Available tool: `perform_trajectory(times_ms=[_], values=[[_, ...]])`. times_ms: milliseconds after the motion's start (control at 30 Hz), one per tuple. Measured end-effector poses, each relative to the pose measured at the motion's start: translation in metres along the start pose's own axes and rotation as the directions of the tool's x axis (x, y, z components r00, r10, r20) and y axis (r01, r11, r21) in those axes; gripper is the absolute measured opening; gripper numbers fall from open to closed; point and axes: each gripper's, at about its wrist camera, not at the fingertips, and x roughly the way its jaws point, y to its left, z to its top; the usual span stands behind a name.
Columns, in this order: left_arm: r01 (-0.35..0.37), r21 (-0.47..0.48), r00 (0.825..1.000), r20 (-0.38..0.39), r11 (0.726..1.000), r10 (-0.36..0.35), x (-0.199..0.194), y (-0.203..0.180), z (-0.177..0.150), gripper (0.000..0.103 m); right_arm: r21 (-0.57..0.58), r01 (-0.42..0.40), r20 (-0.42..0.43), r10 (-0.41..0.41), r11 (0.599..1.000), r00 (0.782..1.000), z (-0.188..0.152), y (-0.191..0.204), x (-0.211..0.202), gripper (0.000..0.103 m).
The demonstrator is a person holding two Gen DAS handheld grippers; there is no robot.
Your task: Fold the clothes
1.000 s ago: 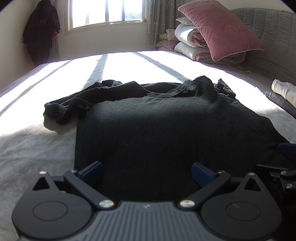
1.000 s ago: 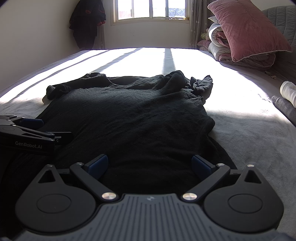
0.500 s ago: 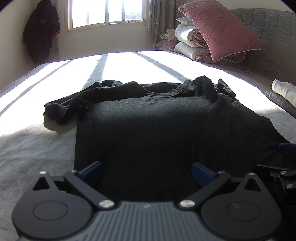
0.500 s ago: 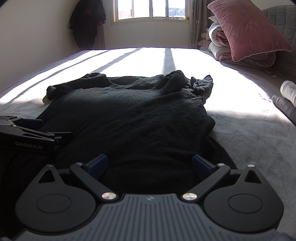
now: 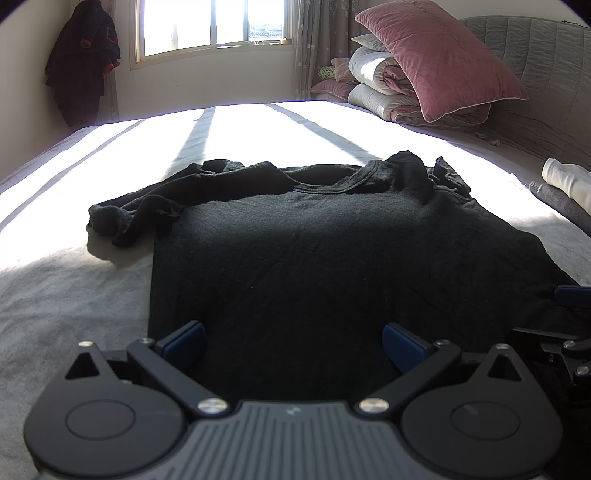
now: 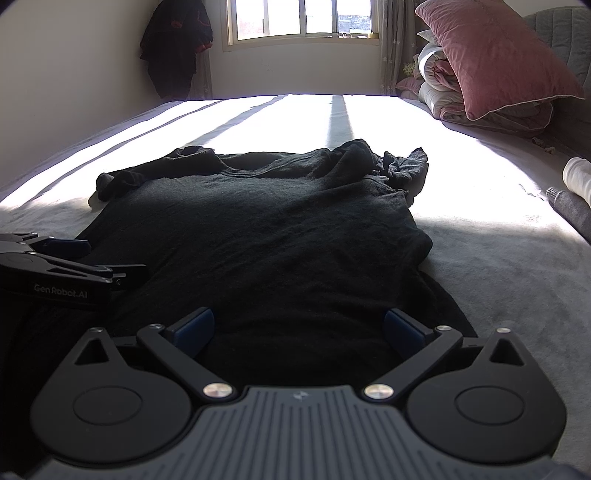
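Observation:
A black long-sleeved shirt (image 5: 332, 251) lies spread on the bed (image 5: 66, 288), collar at the far end, its sleeves bunched near the shoulders. My left gripper (image 5: 293, 341) hovers open over the shirt's near hem, left of centre, its blue pads wide apart with only cloth below them. In the right wrist view the same shirt (image 6: 266, 236) fills the middle, and my right gripper (image 6: 299, 328) stands open over the near hem on the right side. Each gripper shows at the edge of the other's view: the left gripper (image 6: 70, 258), the right gripper (image 5: 569, 314).
A pink pillow (image 5: 436, 55) rests on folded quilts (image 5: 376, 85) at the far right. A white rolled item (image 5: 565, 181) and a grey one (image 5: 557, 203) lie at the right edge. A dark garment (image 5: 83, 59) hangs on the far wall beside the window (image 5: 214, 26).

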Motion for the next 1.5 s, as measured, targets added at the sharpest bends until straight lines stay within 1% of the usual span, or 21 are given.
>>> perform_trajectory(times_ms=[667, 1500], values=[[0.0, 0.0, 1.0, 0.0, 1.0, 0.0, 0.0001, -0.0001, 0.0, 0.103, 0.014, -0.023, -0.003, 0.023, 1.0, 1.0, 0.0001, -0.0036, 0.0013, 0.103], [0.0, 0.0, 1.0, 0.0, 1.0, 0.0, 0.0001, 0.0, 0.0, 0.103, 0.012, -0.022, -0.004, 0.022, 1.0, 1.0, -0.0013, -0.0031, 0.0006, 0.103]])
